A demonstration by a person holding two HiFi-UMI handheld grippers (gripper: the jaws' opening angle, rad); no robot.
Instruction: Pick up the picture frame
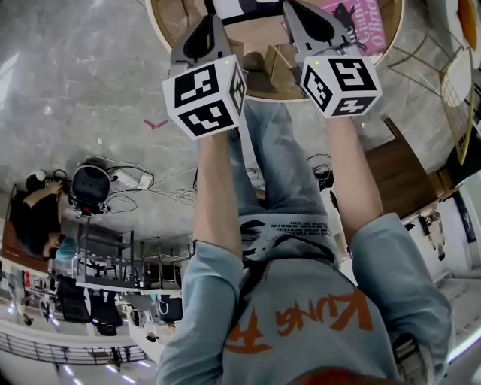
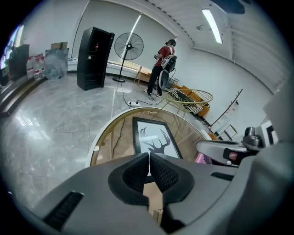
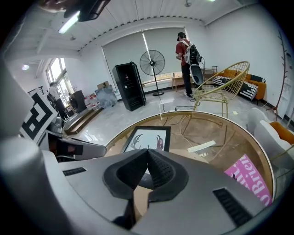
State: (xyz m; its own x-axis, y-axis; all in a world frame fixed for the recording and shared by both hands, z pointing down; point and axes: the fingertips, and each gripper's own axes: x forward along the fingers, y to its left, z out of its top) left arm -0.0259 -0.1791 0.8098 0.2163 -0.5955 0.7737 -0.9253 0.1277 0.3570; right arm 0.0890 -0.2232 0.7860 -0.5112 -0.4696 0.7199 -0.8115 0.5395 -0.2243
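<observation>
The left gripper (image 2: pixel 149 167) is clenching on nothing, its ribbed pads meeting flat; the right gripper (image 3: pixel 148 165) is doing the same, jaws pressed together and empty; in the head view both are pointing side by side towards the near edge of the table (image 1: pixel 161 37), the left gripper (image 1: pixel 210 22) and the right gripper (image 1: pixel 297 15) each carrying its marker cube. Just beyond the jaws, the picture frame (image 2: pixel 154 140) is lying flat on the round glass table (image 2: pixel 98 137); it is showing a black border around a white print of antlers, and neither gripper is touching it; from the right gripper view the picture frame (image 3: pixel 149 137) is sitting left of centre on the table (image 3: pixel 115 135). A pink book (image 3: pixel 250 176) is resting to the right of it, well apart. Past the table, a gold wire chair (image 3: pixel 225 87) is standing on the marble floor; farther back, a pedestal fan (image 3: pixel 151 62) and a black cabinet (image 3: pixel 130 85) are standing by the wall, and a person (image 3: pixel 186 55) in a red shirt is standing near them.
</observation>
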